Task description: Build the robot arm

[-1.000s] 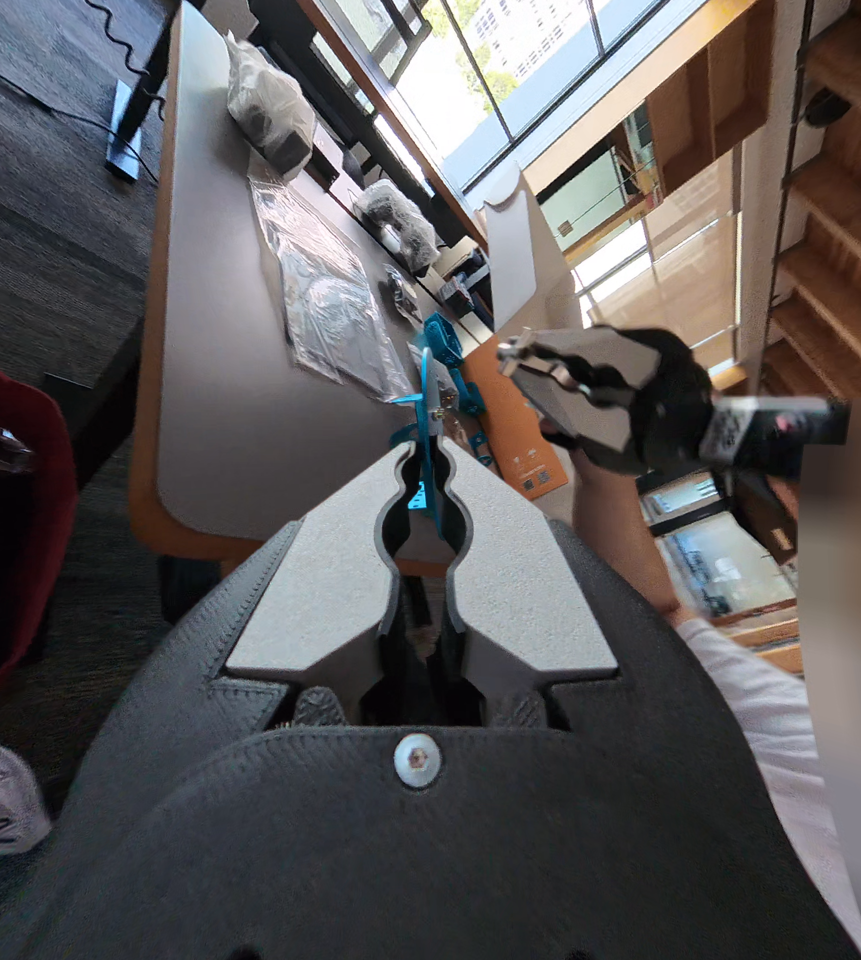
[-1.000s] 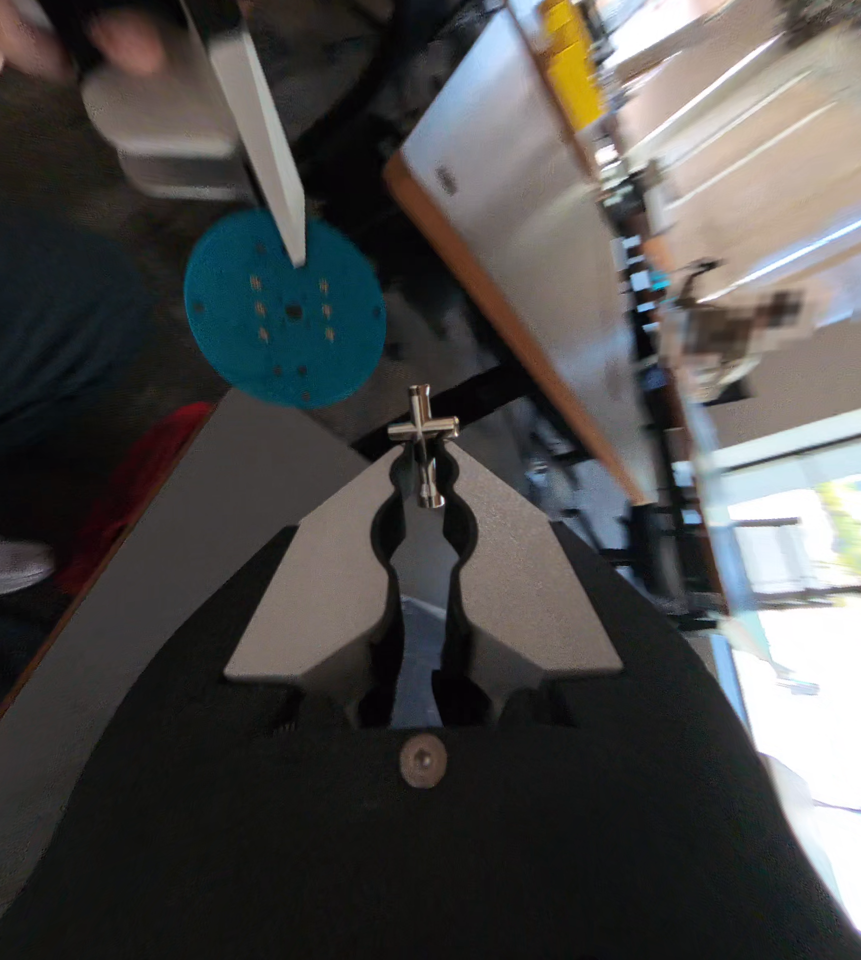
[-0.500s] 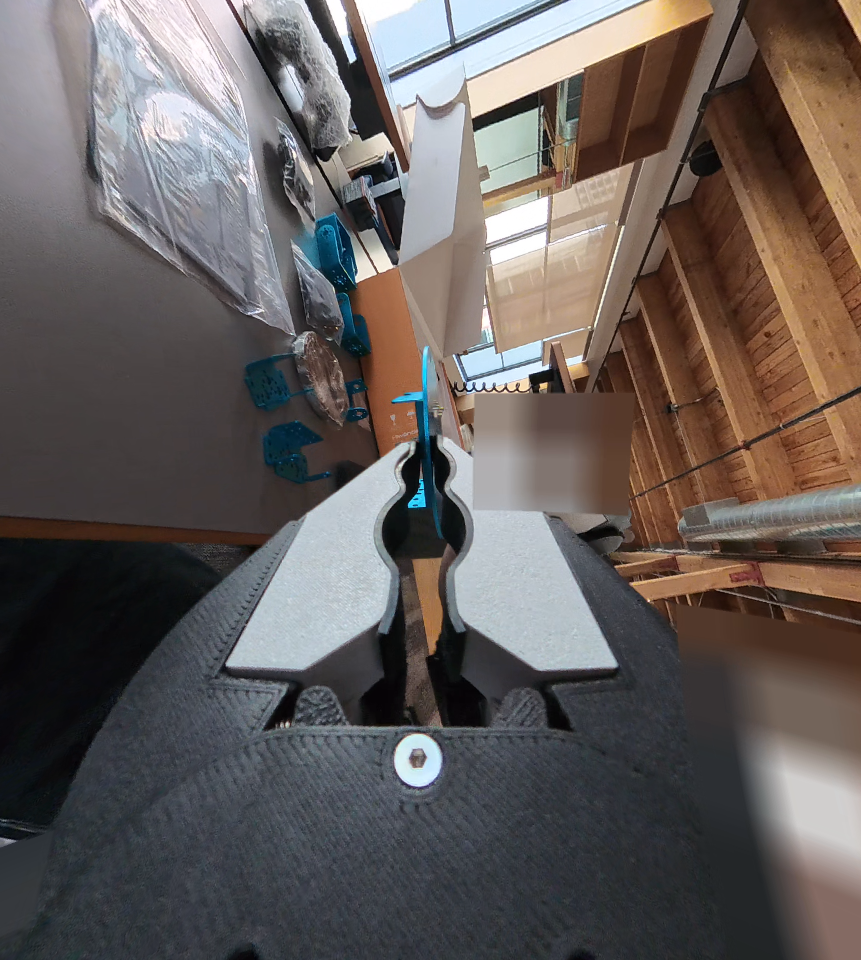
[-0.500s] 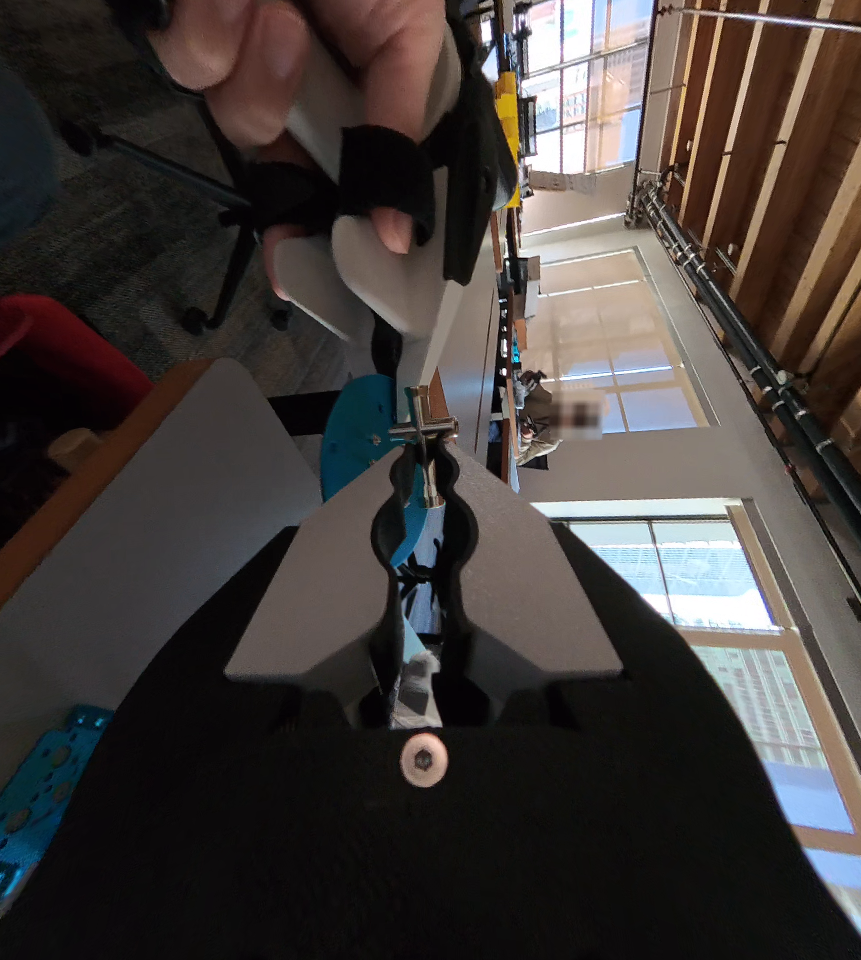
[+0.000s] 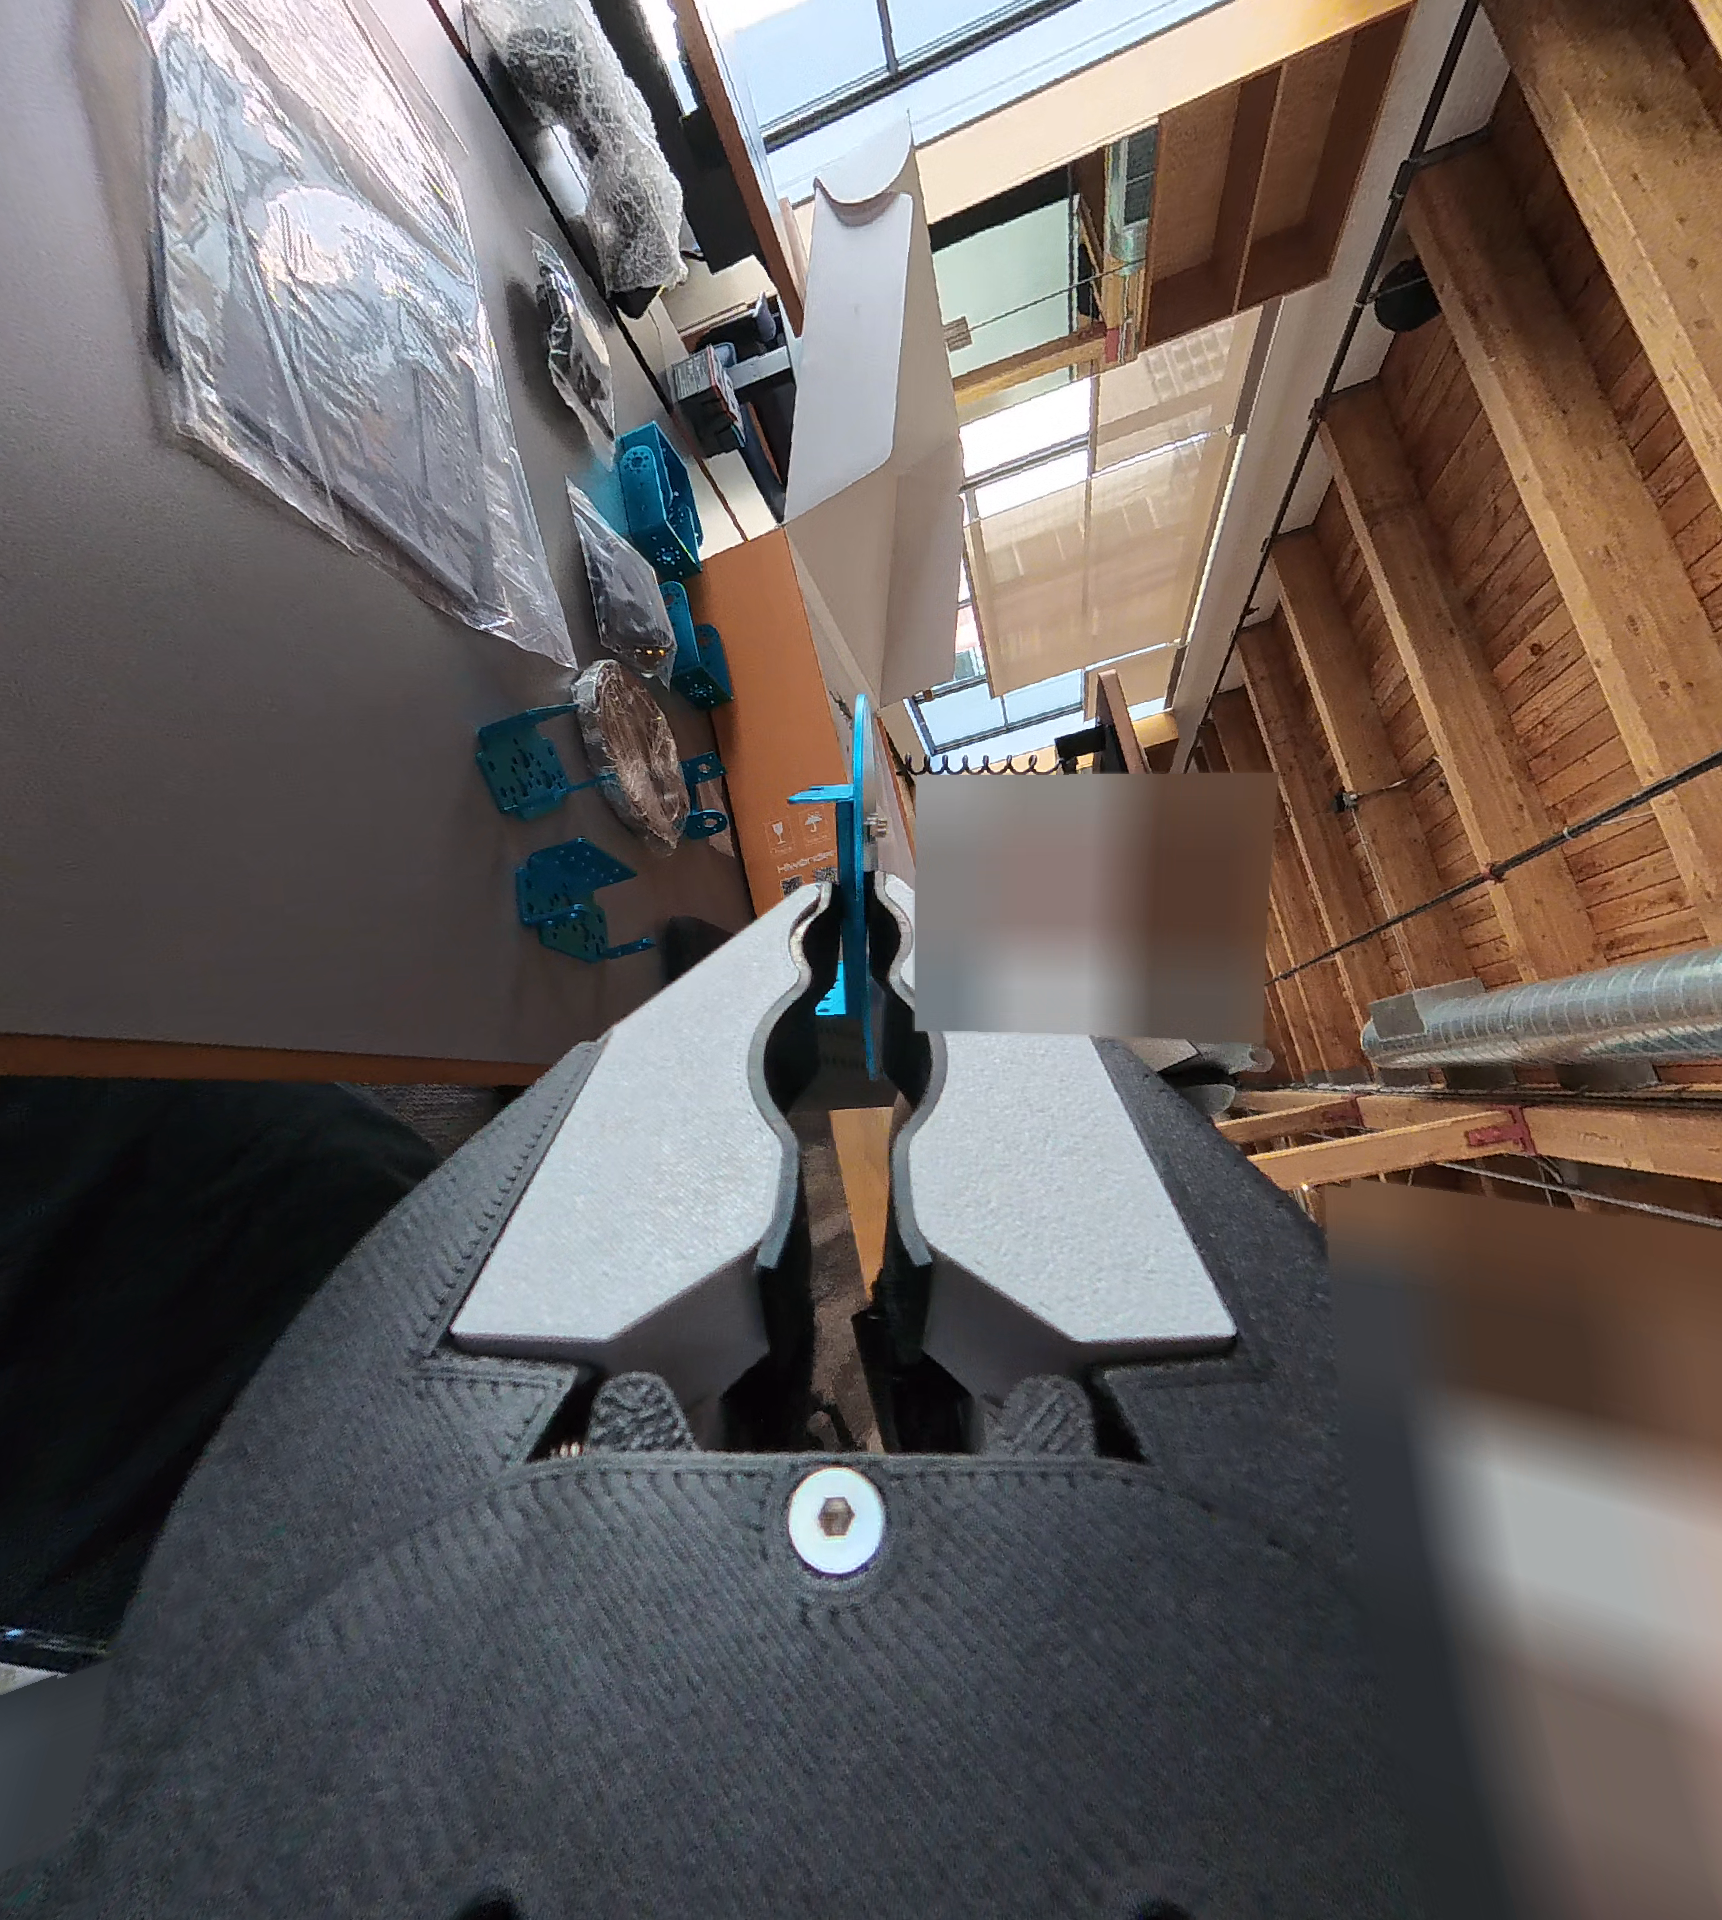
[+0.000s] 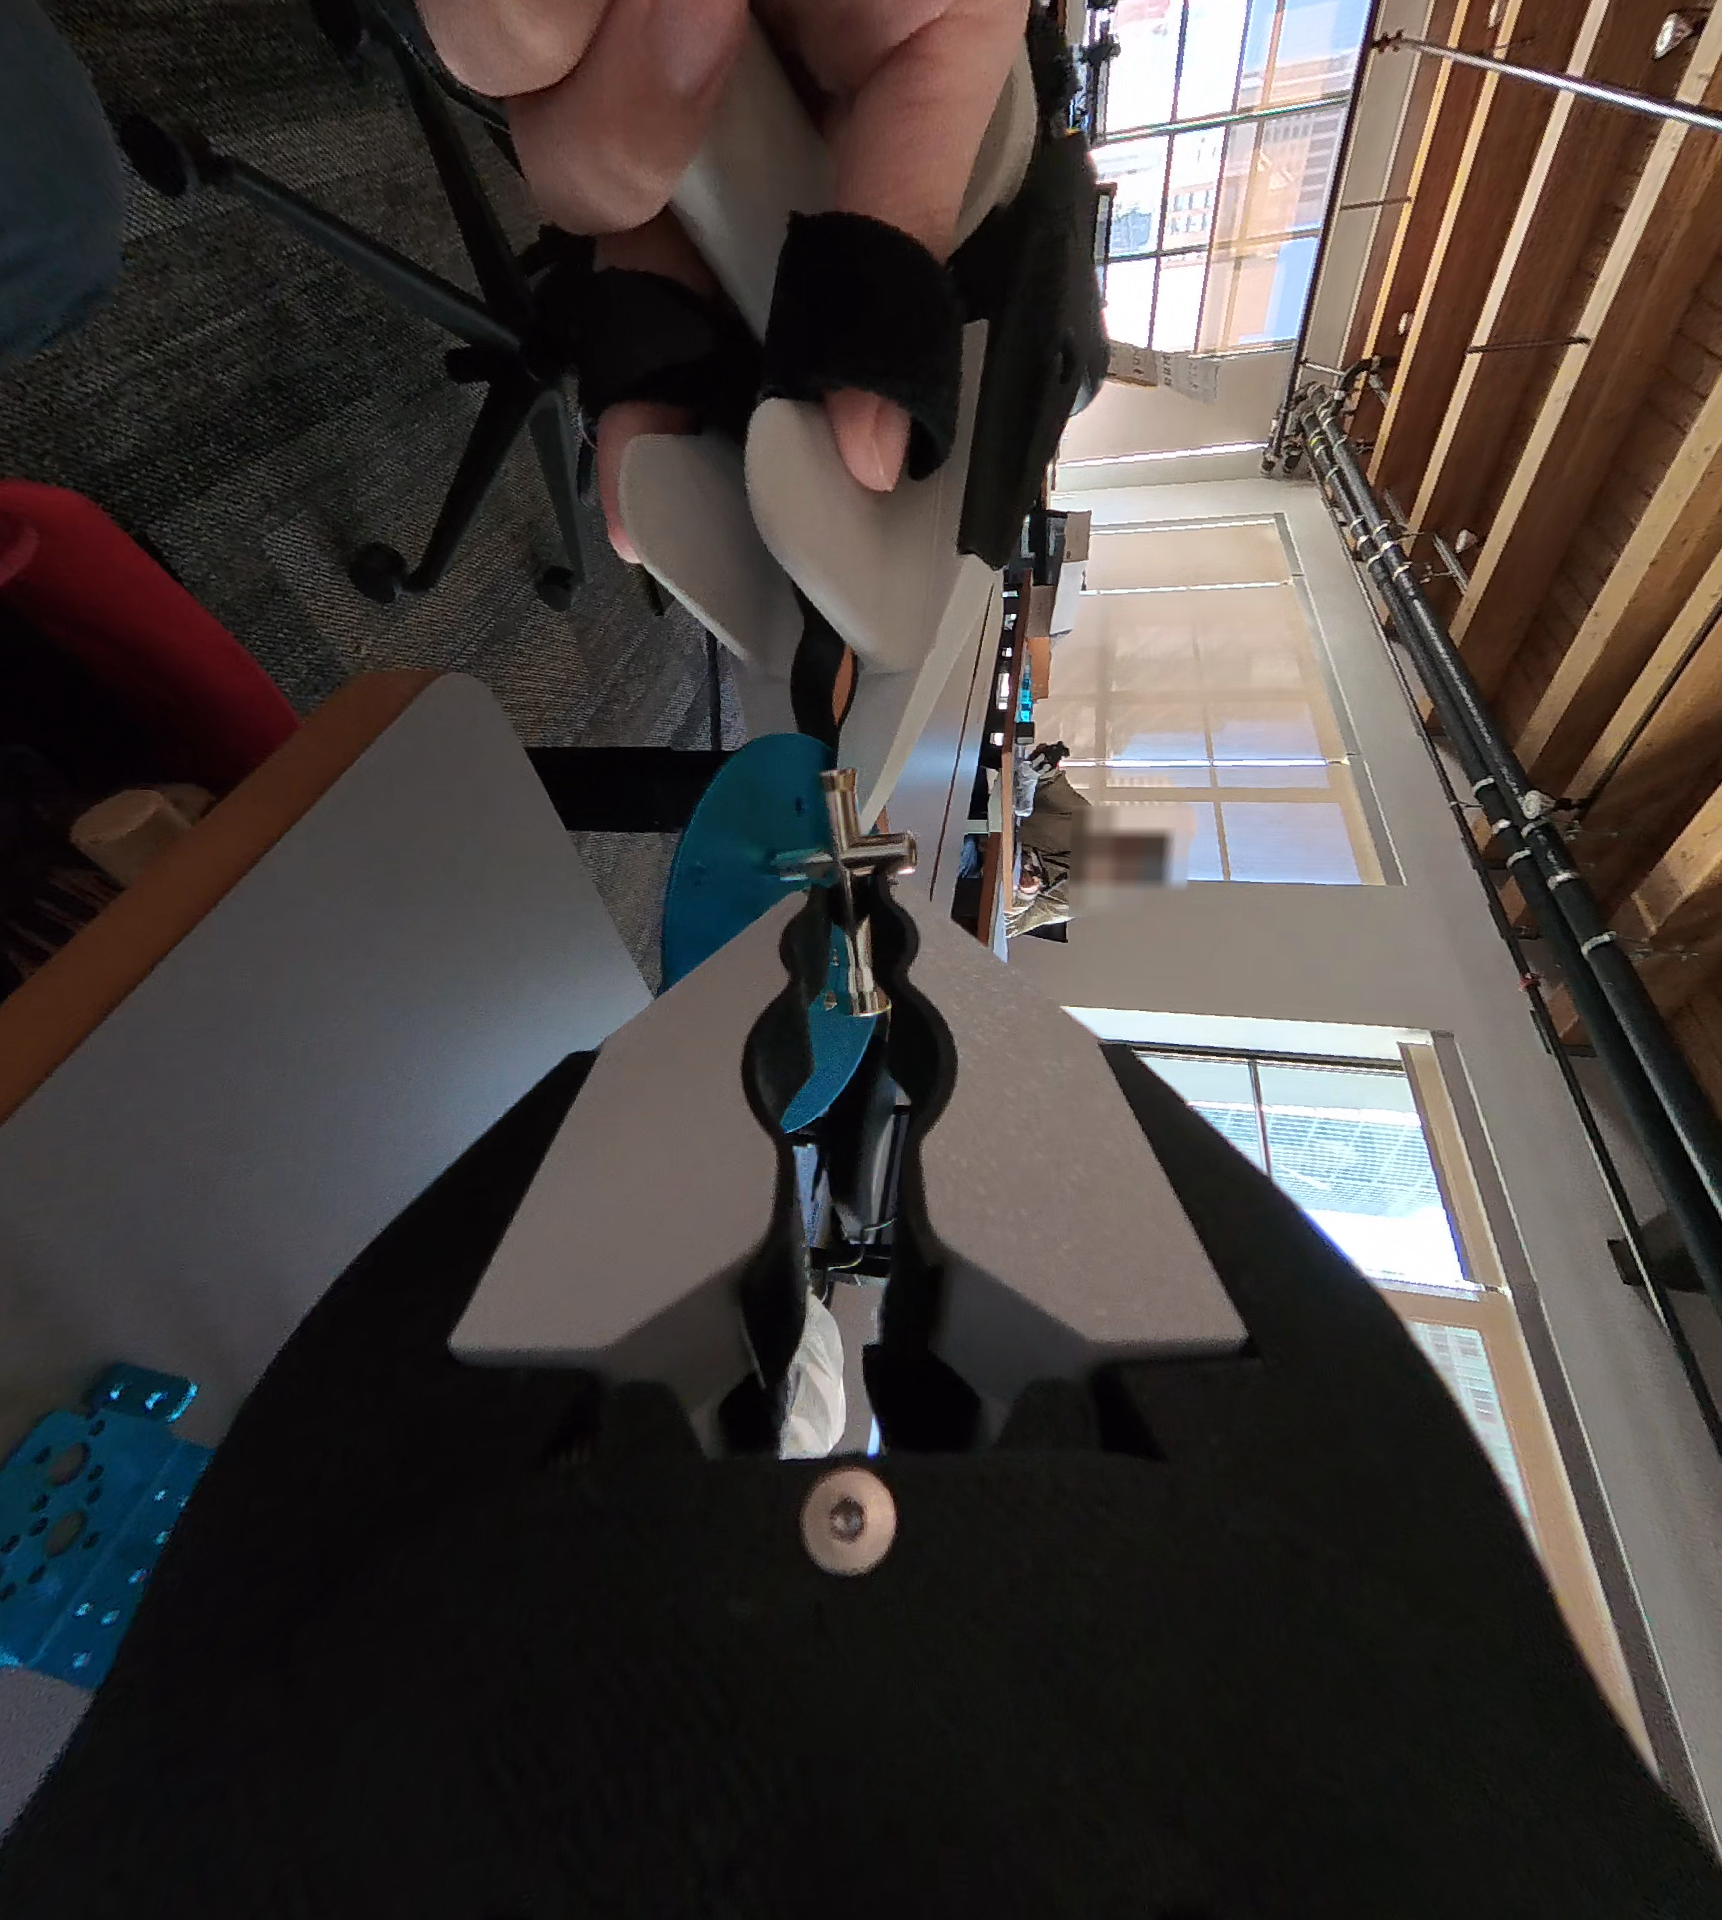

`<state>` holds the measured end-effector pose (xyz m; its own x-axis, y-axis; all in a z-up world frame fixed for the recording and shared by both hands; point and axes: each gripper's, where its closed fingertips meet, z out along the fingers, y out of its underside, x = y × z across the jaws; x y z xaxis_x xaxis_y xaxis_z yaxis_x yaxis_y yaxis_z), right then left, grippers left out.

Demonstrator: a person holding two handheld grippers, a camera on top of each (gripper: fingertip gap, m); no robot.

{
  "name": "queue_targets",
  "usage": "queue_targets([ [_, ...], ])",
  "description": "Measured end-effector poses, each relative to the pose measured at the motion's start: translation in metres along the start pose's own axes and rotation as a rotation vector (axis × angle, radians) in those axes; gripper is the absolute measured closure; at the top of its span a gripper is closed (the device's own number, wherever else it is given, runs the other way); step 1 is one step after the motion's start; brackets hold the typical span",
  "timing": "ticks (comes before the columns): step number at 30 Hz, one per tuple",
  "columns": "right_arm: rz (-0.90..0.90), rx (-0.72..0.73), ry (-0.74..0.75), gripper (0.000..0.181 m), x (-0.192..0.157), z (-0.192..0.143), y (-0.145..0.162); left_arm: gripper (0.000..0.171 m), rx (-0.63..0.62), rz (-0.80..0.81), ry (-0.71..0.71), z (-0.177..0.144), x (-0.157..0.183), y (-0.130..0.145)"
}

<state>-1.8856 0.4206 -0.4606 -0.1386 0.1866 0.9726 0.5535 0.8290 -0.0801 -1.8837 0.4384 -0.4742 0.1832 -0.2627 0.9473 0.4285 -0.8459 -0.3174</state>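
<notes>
You've got print and small handling pictograms on the orange cardboard box (image 5: pixel 772 717) at the tabletop (image 5: pixel 109 831) edge, left wrist view; too small to make out. Nothing legible in right wrist view.

So my right claw (image 6: pixel 852 914) is clamped on a little silver cross-shaped wrench (image 6: pixel 849 862), one arm pinched between the tips and the crossbar sticking out just past them. Right behind it is a blue round plate with holes (image 6: pixel 732 862), held edge-on by the other gripper (image 6: pixel 867 717), whose grey finger comes down to the disc. A hand (image 6: pixel 732 208) with a black strap around one finger grips that gripper up top. Grey table (image 6: pixel 265 987) off to the left with a blue perforated bracket (image 6: pixel 36 1538) lying on it, red bin (image 6: pixel 88 623) on the carpet beyond.
</notes>
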Motion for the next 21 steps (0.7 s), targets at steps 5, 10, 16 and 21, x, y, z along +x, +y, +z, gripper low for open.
queue_targets([
  [5, -0.015, 0.017, 0.004, 0.176, 0.0, -0.002, -0.002, 0.169, 0.0, -0.036, 0.018, 0.0, 0.001, 0.002],
  [10, 0.028, 0.009, -0.072, 0.176, -0.005, 0.0, 0.001, 0.169, 0.011, -0.051, -0.001, 0.0, -0.005, 0.001],
  [16, 0.143, 0.025, -0.156, 0.175, -0.008, 0.001, 0.001, 0.169, 0.017, -0.043, -0.022, 0.001, -0.007, -0.001],
  [21, 0.34, 0.055, -0.285, 0.172, -0.012, 0.002, -0.001, 0.169, 0.014, -0.032, -0.056, 0.002, -0.013, 0.001],
])
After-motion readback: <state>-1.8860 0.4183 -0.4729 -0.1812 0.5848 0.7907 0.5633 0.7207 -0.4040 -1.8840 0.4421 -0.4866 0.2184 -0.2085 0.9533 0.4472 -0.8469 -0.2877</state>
